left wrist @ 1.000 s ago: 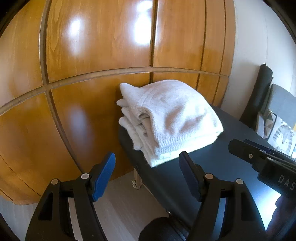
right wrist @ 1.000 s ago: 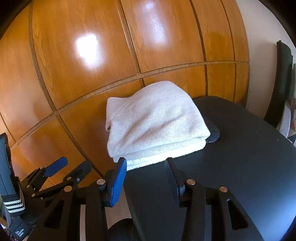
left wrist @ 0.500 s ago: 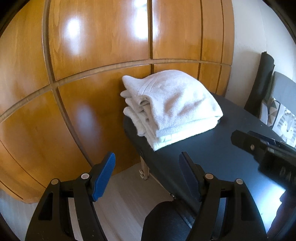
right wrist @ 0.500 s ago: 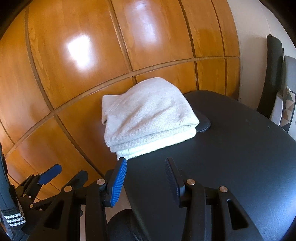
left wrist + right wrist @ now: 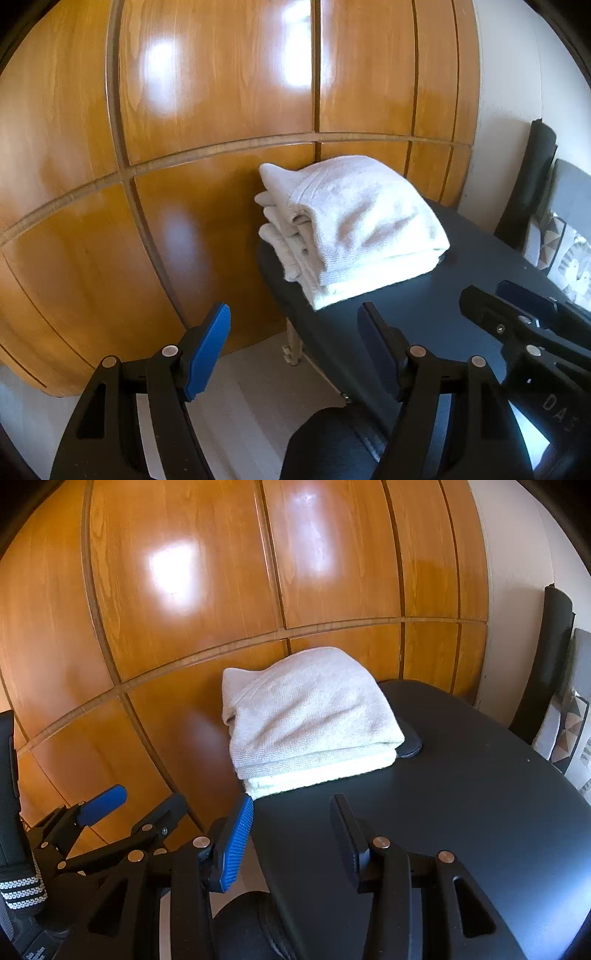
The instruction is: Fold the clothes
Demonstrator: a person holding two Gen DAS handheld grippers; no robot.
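Note:
A folded stack of white towels (image 5: pixel 354 229) lies at the far left end of the dark table (image 5: pixel 461 291), close to its edge. It also shows in the right wrist view (image 5: pixel 310 716). My left gripper (image 5: pixel 295 343) is open and empty, held back from the stack, over the table's left edge. My right gripper (image 5: pixel 291 830) is open and empty, short of the stack's front edge. The right gripper shows at the right of the left wrist view (image 5: pixel 517 314); the left gripper shows at the left of the right wrist view (image 5: pixel 125 805).
Glossy wooden cabinet doors (image 5: pixel 221 110) stand right behind the table. A small dark pad (image 5: pixel 410 742) lies on the table, partly under the stack. A dark chair back (image 5: pixel 546 657) and patterned cushions (image 5: pixel 565 254) stand at the right. Light floor (image 5: pixel 258 387) lies below.
Both grippers have drawn back from the towel stack, which looks smaller and farther now. The stack has not moved. Both grippers stay open.

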